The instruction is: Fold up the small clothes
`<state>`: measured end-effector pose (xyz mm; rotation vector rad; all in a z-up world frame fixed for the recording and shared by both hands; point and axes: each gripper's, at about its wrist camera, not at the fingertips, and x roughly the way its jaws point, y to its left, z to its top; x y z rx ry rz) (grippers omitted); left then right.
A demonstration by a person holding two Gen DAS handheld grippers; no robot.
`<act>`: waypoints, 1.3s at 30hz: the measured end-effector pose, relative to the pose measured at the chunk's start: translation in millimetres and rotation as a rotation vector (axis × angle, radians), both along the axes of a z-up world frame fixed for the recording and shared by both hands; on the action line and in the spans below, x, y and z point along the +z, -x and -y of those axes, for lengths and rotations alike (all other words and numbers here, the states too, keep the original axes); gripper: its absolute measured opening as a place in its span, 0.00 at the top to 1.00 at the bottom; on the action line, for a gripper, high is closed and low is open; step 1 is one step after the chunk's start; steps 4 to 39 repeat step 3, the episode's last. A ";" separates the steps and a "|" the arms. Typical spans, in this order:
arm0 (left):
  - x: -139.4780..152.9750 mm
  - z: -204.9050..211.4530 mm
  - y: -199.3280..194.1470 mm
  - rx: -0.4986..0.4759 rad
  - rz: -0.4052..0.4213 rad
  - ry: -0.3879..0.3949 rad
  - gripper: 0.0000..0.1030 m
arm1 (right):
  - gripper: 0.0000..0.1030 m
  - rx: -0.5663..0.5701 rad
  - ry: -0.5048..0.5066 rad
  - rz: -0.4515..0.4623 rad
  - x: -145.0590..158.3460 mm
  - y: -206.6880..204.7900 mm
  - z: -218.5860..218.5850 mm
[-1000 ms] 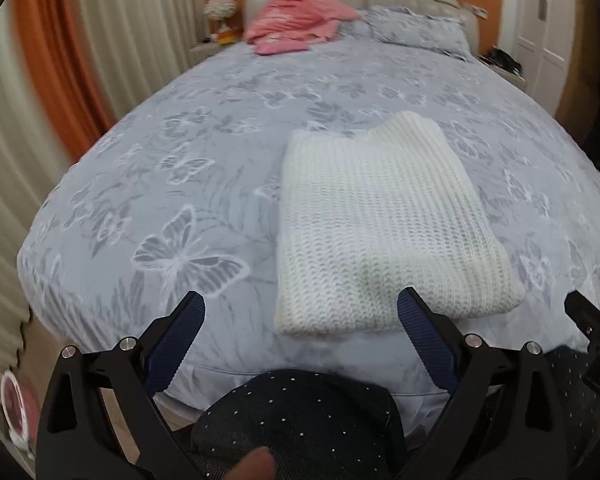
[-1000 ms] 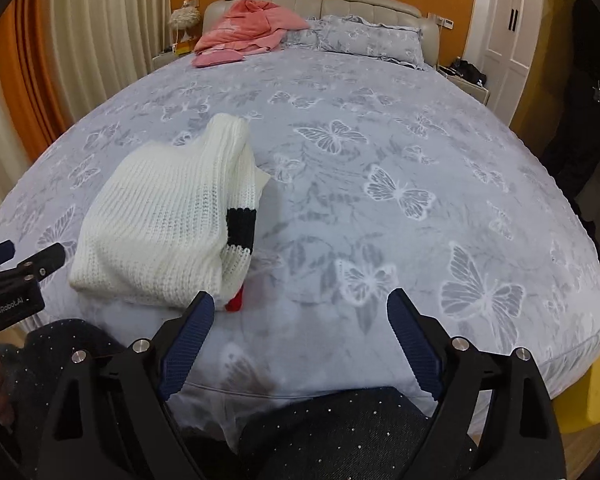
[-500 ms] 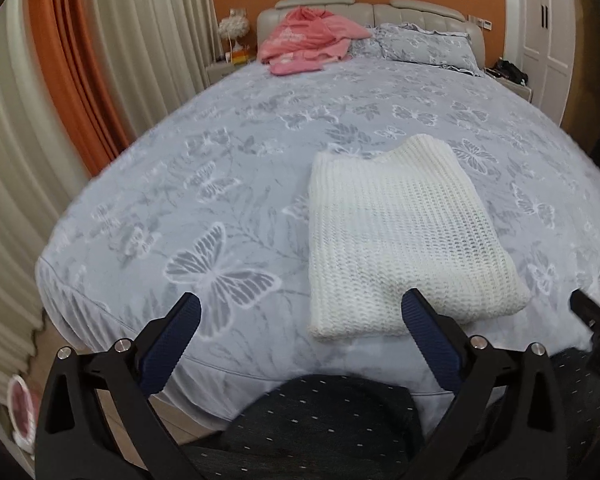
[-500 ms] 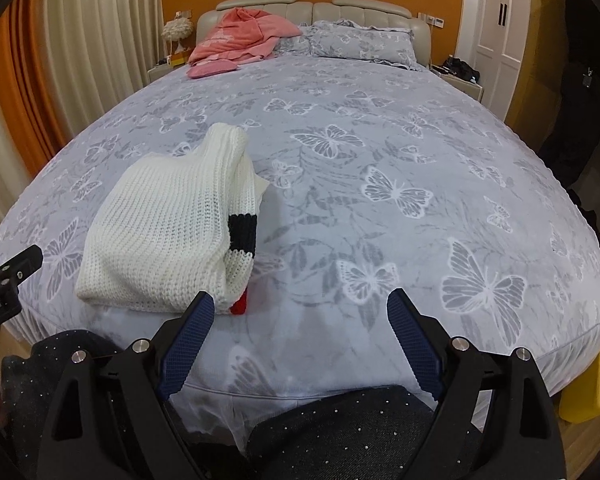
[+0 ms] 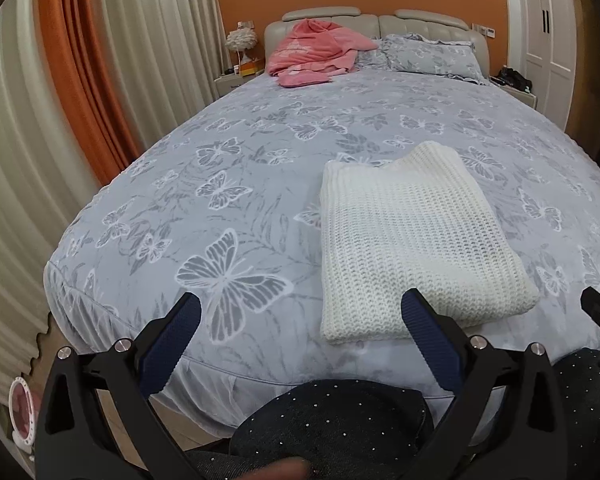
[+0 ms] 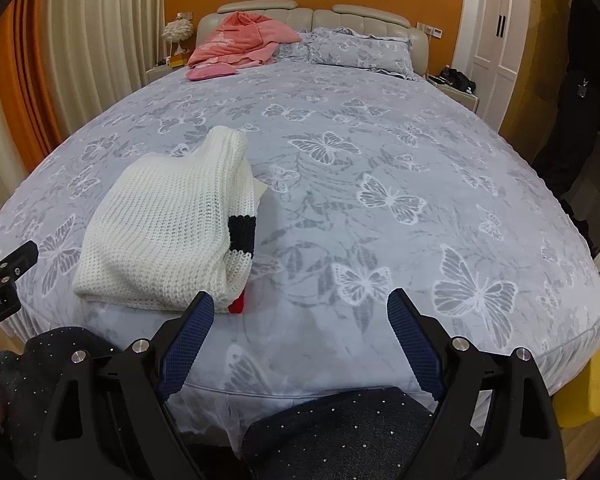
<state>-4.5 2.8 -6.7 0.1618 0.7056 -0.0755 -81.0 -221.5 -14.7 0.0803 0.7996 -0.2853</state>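
Note:
A white knit sweater (image 5: 412,240) lies folded into a rectangle near the front edge of the bed (image 5: 228,184). In the right wrist view the sweater (image 6: 168,232) shows a black stripe and a red edge on its right side. My left gripper (image 5: 300,308) is open and empty, held back over the bed's front edge, its right finger just in front of the sweater's near edge. My right gripper (image 6: 300,306) is open and empty, to the right of the sweater, above the bedspread.
A pink garment (image 5: 320,50) and grey pillows (image 5: 428,56) lie at the headboard. Curtains (image 5: 72,80) hang on the left, white wardrobe doors (image 5: 548,36) stand at right. A yellow object (image 6: 586,392) sits by the bed's right corner. My dark dotted trousers (image 5: 332,420) are below.
Both grippers have drawn back and risen from the bed, so more of the room shows. The sweater has not moved. Both grippers stay open.

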 end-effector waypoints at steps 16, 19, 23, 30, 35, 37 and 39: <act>-0.1 0.1 1.0 0.007 0.003 -0.010 0.05 | 0.16 -0.005 0.001 -0.006 -0.8 -0.5 1.0; -0.1 0.1 1.0 0.007 0.003 -0.010 0.05 | 0.16 -0.005 0.001 -0.006 -0.8 -0.5 1.0; -0.1 0.1 1.0 0.007 0.003 -0.010 0.05 | 0.16 -0.005 0.001 -0.006 -0.8 -0.5 1.0; -0.1 0.1 1.0 0.007 0.003 -0.010 0.05 | 0.16 -0.005 0.001 -0.006 -0.8 -0.5 1.0; -0.1 0.1 1.0 0.007 0.003 -0.010 0.05 | 0.16 -0.005 0.001 -0.006 -0.8 -0.5 1.0; -0.1 0.1 1.0 0.007 0.003 -0.010 0.05 | 0.16 -0.005 0.001 -0.006 -0.8 -0.5 1.0; -0.1 0.1 1.0 0.007 0.003 -0.010 0.05 | 0.16 -0.005 0.001 -0.006 -0.8 -0.5 1.0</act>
